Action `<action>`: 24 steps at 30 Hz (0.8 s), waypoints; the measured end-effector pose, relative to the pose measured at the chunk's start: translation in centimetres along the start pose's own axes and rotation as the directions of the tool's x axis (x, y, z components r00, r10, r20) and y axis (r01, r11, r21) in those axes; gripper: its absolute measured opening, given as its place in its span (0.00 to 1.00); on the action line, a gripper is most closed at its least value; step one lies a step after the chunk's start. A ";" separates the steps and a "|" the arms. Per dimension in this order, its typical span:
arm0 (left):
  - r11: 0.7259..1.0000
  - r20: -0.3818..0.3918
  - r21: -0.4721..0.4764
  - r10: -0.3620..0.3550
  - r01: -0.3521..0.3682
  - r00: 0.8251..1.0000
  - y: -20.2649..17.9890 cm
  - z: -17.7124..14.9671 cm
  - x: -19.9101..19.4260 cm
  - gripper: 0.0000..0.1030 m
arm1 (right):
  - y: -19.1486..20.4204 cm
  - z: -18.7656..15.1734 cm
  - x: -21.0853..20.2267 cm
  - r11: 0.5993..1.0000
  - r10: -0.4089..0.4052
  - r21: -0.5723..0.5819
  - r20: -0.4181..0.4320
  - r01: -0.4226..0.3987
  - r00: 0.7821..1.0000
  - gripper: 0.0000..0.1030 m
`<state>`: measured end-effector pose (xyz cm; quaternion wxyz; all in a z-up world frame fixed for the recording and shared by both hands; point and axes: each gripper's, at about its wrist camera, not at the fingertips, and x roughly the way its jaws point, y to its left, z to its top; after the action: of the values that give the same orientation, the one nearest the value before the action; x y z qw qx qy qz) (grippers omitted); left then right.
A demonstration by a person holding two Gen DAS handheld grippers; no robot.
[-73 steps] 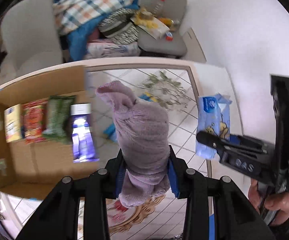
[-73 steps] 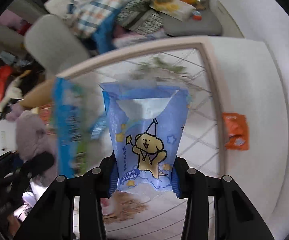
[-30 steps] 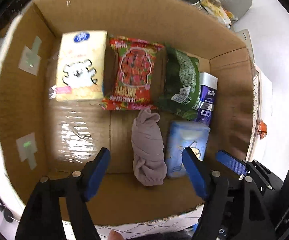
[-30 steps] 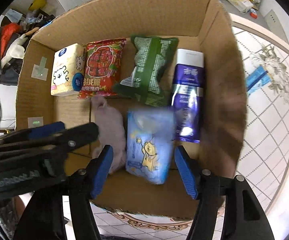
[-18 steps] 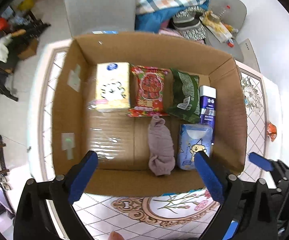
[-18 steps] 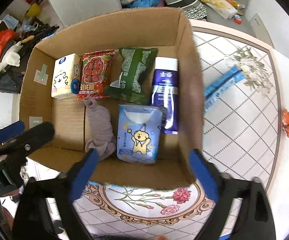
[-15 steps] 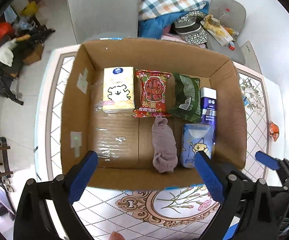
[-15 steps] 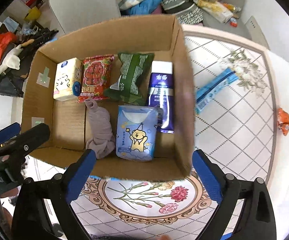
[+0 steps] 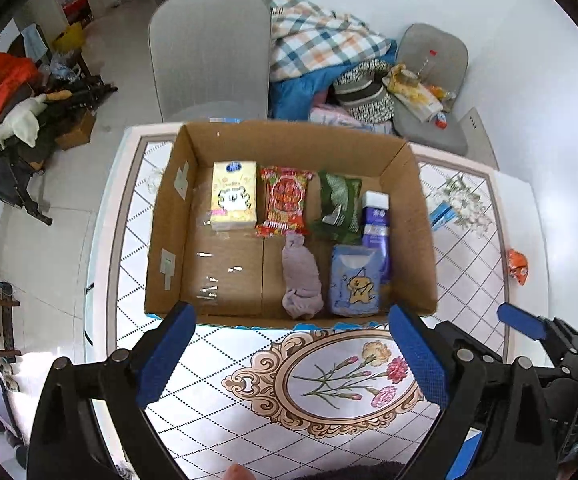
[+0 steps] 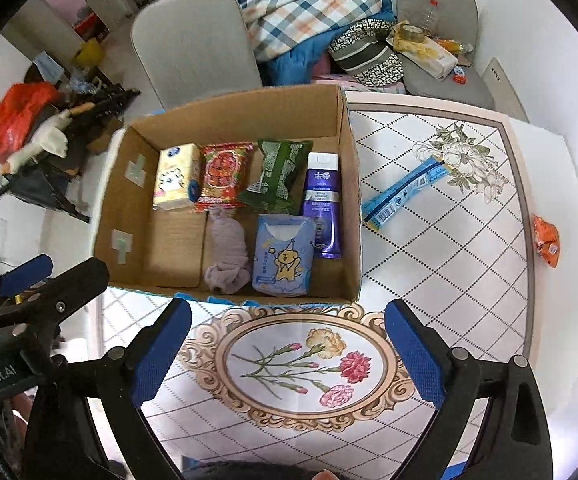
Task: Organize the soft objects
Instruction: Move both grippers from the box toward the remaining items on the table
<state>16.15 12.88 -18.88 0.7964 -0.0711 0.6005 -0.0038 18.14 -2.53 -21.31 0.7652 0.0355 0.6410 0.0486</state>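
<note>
An open cardboard box [image 9: 169, 216] [image 10: 351, 176] stands on the patterned table. Inside lie a rolled mauve cloth [image 9: 301, 276] [image 10: 227, 250] and a blue tissue pack with a cartoon dog [image 9: 355, 280] [image 10: 285, 256], side by side in the near row. Behind them sit a yellow tissue pack [image 9: 233, 194], a red snack bag [image 9: 287, 202], a green bag [image 9: 339, 206] and a purple tube [image 9: 376, 216]. My left gripper [image 9: 293, 354] and my right gripper [image 10: 287, 344] both hover high above the table's near side, jaws wide open, nothing between them.
A blue wrapper [image 10: 403, 192] lies on the table right of the box, and an orange packet [image 10: 545, 240] rests near the right edge. Grey chairs [image 9: 209, 52] stacked with blankets and clutter stand behind the table. The left gripper's body [image 10: 29, 288] shows at the right view's left edge.
Both grippers let go of the cloth and the blue pack inside the box, opened wide, and rose up and back, so the whole box and table now show.
</note>
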 end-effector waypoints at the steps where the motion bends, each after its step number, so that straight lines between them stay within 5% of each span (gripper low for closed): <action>1: 1.000 0.007 -0.002 0.001 -0.001 1.000 -0.4 0.1 -0.4 0.96 | -0.3 0.0 -0.3 1.000 0.010 0.004 0.000 -0.010 1.000 0.96; 5: 0.999 0.020 0.034 0.018 -0.018 1.000 -3.2 1.0 -1.4 0.96 | -3.5 -0.2 -1.4 0.997 0.057 0.057 0.005 -0.057 0.998 0.96; 11: 0.972 0.056 0.221 0.067 -0.078 0.996 -12.9 3.7 0.0 0.96 | -12.7 0.0 -2.2 0.981 0.041 0.188 0.006 -0.041 0.999 0.96; 18: 0.877 -0.002 0.469 0.119 -0.104 0.993 -27.0 6.8 8.3 0.96 | -29.3 0.7 -2.2 0.925 -0.097 0.365 -0.044 0.106 0.994 0.96; 24: 0.818 -0.163 0.569 0.208 -0.080 0.964 -32.7 7.9 18.6 0.96 | -40.2 1.9 0.4 0.884 -0.136 0.434 -0.116 0.173 0.984 0.96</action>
<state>31.49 -20.35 -30.65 0.7095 0.2111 0.6604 -0.1261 21.28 -42.34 -26.02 0.7116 0.1550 0.6668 -0.1580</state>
